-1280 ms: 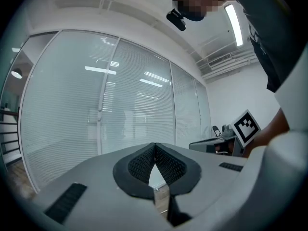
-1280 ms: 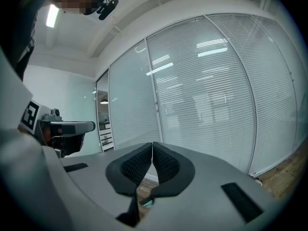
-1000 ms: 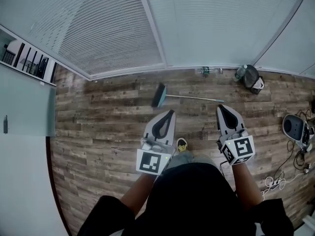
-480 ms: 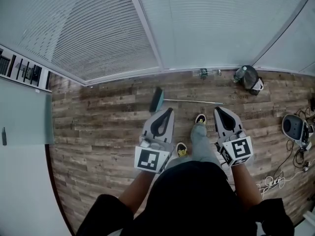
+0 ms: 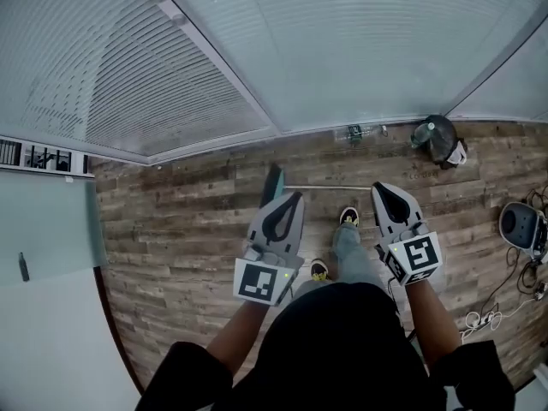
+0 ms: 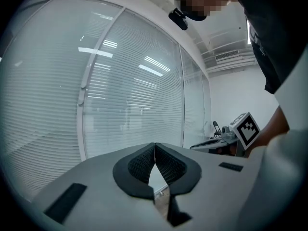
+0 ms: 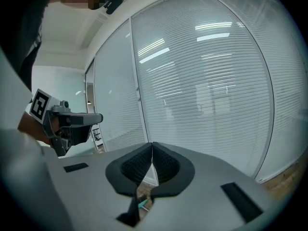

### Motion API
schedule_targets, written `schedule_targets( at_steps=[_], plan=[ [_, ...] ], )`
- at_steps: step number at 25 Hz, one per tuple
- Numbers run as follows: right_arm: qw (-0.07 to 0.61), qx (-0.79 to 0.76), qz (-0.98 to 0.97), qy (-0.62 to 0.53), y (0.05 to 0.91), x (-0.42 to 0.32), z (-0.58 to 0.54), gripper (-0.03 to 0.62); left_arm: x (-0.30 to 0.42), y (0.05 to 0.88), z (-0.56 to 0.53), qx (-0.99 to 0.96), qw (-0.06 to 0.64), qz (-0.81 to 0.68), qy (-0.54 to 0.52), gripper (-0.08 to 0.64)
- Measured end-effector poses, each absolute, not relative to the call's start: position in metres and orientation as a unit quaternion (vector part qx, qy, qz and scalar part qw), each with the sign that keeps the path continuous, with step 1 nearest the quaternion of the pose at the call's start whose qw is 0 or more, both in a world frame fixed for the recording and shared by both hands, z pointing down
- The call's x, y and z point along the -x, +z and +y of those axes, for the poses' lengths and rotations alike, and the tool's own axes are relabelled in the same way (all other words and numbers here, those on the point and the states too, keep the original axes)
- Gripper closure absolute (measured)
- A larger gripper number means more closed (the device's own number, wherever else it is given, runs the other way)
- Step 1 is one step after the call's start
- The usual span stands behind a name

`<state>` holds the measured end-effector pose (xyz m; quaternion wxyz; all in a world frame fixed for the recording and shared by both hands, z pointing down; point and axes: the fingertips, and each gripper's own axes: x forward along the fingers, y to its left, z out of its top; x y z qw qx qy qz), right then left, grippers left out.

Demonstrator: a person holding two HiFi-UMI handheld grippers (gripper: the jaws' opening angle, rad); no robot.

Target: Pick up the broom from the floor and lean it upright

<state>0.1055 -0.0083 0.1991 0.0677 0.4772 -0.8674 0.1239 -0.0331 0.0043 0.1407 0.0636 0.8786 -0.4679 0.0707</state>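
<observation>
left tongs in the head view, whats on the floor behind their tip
The broom lies on the wood floor there: its teal head shows just past the left tongs, the thin handle running right. The tongs cover the head's near edge.

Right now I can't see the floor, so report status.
Left tool shut, empty. Right tool shut, empty. Broom flat on floor, untouched. Shoe near its handle.

Glass wall with shut horizontal blinds (image 5: 368, 50) straight ahead of left gripper (image 5: 294, 197) and right gripper (image 5: 384, 188). White mullion (image 5: 218, 67) ahead-left of both. Strip-light reflections (image 6: 154, 70) in the glass. Wood-plank floor (image 5: 171, 221) below them. Loose cables (image 5: 479, 318) on it, right of right gripper.
</observation>
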Motion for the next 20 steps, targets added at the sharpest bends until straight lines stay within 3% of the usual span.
schedule_targets(
  at_steps=[11,20],
  plan=[
    [0.075,-0.456,-0.872,0.162,0.240,-0.130,-0.109,0.572,-0.004,0.179,-0.095,-0.879,0.072,-0.454,0.125,0.537],
    [0.113,-0.444,-0.866,0.201,0.312,-0.128,-0.146,0.572,-0.010,0.287,-0.135,-0.889,0.100,-0.398,0.204,0.537]
  ],
)
